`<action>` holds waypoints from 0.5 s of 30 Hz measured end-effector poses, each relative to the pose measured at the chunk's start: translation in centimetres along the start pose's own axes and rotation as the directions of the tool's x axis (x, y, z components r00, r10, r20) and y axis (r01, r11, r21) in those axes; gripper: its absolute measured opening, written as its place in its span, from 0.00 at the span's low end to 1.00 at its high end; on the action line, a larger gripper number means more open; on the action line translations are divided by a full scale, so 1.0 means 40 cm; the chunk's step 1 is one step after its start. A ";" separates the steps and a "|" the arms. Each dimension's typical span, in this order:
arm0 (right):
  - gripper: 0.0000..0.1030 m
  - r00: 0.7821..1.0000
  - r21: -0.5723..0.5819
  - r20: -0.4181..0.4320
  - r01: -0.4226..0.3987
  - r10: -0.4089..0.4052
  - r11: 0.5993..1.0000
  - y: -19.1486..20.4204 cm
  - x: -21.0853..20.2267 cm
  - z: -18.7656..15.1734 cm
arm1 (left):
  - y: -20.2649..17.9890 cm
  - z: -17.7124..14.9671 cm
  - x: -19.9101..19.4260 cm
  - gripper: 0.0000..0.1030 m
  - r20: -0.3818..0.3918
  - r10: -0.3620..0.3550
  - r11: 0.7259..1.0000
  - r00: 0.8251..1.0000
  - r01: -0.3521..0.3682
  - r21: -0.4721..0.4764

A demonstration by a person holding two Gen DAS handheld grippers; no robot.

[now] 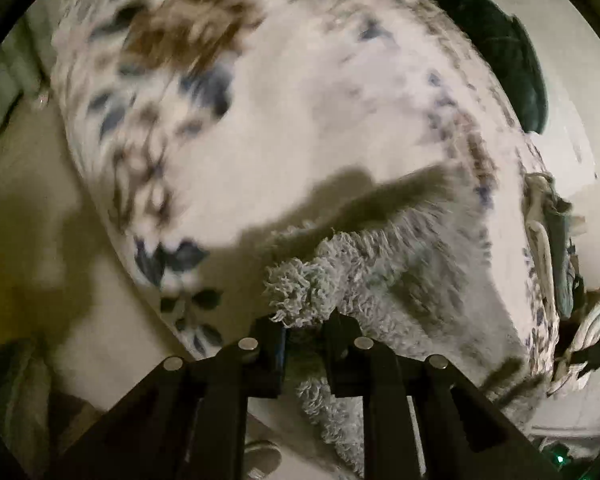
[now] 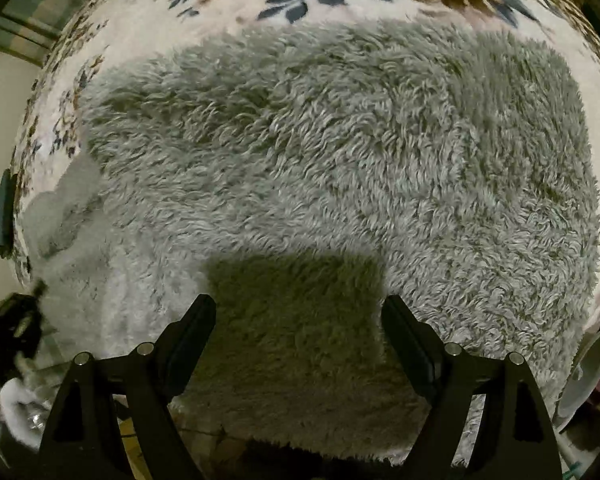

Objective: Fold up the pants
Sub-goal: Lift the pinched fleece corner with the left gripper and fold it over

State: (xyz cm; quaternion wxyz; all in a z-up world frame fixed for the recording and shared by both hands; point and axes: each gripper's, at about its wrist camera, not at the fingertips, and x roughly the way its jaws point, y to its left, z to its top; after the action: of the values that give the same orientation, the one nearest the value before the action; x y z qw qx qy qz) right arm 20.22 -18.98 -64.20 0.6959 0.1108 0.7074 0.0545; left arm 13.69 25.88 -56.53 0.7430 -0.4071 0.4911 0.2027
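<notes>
Your grey fluffy fleece pants lie on the flower-patterned blanket. Your left gripper has their edge between its fingers; a dark green cushion lies behind.

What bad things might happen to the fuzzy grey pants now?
1. The left gripper pinches only a small tuft at the edge of the fuzzy grey pants, so they might slip free.
2. The right gripper hangs above them with jaws wide apart, holding nothing, so the fold may go crooked.
3. The flowered blanket underneath could bunch up.
</notes>
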 end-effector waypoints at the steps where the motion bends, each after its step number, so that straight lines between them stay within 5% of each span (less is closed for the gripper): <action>1: 0.85 1.000 -0.002 -0.003 0.001 -0.001 1.000 0.003 0.001 -0.002 | 0.015 0.000 0.020 0.16 -0.030 -0.049 0.999 0.998 0.048 -0.015; 3: 0.85 1.000 -0.012 -0.008 0.008 -0.009 1.000 0.014 0.006 -0.002 | 0.038 0.002 0.012 0.23 -0.043 -0.137 0.989 0.990 0.134 -0.068; 5: 0.85 1.000 -0.020 -0.008 0.010 -0.011 1.000 0.017 0.003 0.001 | 0.066 0.000 -0.023 0.42 -0.008 -0.240 0.964 0.971 0.237 -0.119; 7: 0.85 1.000 -0.022 -0.008 0.007 -0.007 1.000 0.022 0.004 0.000 | 0.092 -0.007 -0.055 0.72 0.054 -0.298 0.941 0.953 0.303 -0.148; 10: 0.85 1.000 -0.013 -0.009 0.005 -0.005 1.000 0.019 0.008 0.002 | 0.116 -0.014 -0.030 0.74 0.071 -0.338 0.918 0.939 0.345 -0.196; 15: 0.85 1.000 -0.003 -0.011 0.003 -0.003 1.000 0.020 0.011 0.011 | 0.057 0.011 0.070 0.74 0.013 -0.324 0.933 0.946 0.322 -0.162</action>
State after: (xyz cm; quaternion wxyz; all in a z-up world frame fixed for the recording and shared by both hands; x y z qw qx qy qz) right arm 20.73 -18.12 -64.47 0.6923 0.1084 0.7113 0.0549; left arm 13.55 27.27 -59.87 0.7272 -0.5427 0.4045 0.1142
